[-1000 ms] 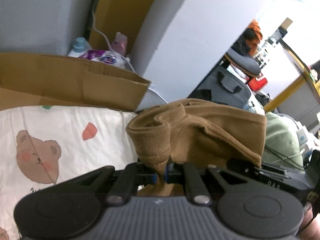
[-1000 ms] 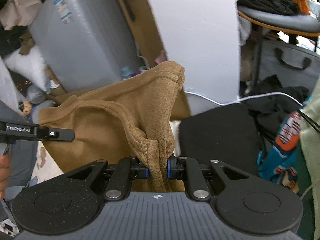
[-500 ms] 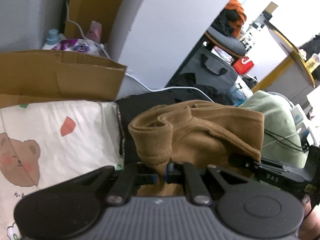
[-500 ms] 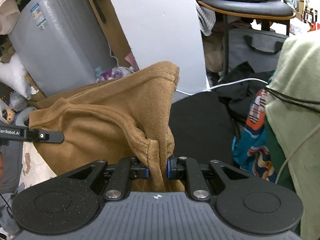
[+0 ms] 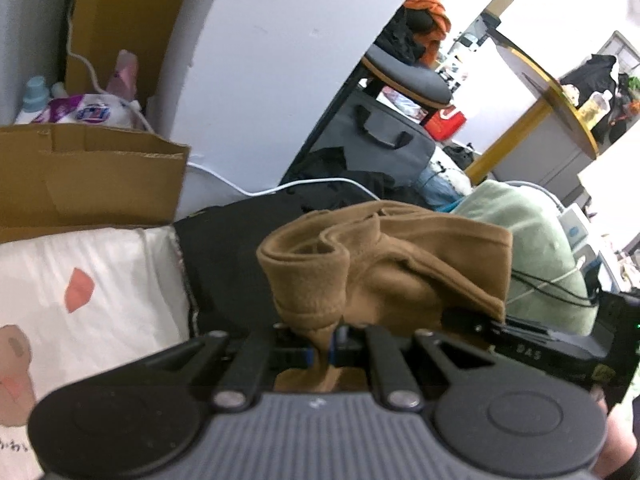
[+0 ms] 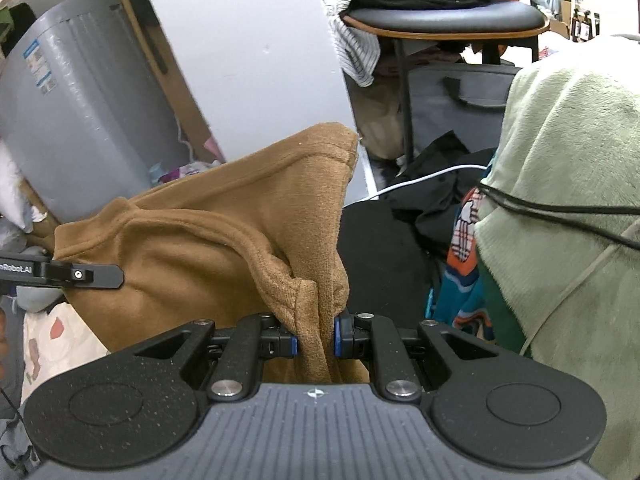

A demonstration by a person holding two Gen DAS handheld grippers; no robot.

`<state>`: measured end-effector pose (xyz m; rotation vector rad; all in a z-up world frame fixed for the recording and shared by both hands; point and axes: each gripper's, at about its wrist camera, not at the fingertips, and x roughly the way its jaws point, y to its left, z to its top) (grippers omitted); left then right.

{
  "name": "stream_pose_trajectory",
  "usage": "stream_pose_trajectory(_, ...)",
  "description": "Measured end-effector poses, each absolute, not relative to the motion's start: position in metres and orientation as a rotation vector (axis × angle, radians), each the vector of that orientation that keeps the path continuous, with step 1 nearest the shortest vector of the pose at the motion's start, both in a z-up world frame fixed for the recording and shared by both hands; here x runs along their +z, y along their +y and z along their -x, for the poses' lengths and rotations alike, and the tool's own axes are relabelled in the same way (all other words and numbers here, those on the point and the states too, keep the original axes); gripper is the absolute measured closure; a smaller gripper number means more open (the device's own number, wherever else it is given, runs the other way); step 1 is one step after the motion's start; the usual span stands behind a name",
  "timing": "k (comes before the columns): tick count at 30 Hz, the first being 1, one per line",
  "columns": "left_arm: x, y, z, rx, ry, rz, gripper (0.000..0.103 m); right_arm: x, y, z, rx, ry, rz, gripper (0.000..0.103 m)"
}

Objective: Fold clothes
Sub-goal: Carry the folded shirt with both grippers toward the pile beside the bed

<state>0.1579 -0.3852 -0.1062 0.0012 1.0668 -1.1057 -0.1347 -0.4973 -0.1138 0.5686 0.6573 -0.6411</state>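
Brown garment bunched mid-frame in left wrist view, held off the surface between both grippers; hemmed fold pinched tight in left gripper, jaws nearly pressed together on the fabric; same brown garment filling centre-left of right wrist view, thick gathered edge clamped in right gripper, jaws slightly apart around the cloth; other gripper's black finger visible at left edge of right view, touching the garment's far corner; right gripper body at lower right of left view, just beside the garment.

Behind garment, black cloth lying at mid-frame; white printed sheet with pink shape at lower left; cardboard box at left above the sheet; white cable running across upper centre; pale green fleece at right, also large at right of right view; grey bag with handle and chair seat at upper centre-right; grey bin at upper left of right view; white panel at top centre.
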Motion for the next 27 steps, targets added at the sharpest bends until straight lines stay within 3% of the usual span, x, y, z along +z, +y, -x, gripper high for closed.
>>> stream_pose_trajectory(27,-0.167,-0.438,-0.220,-1.169,1.052,-0.082,0.096,-0.178,-0.576,0.087,-0.662,0.722,-0.539,0.088)
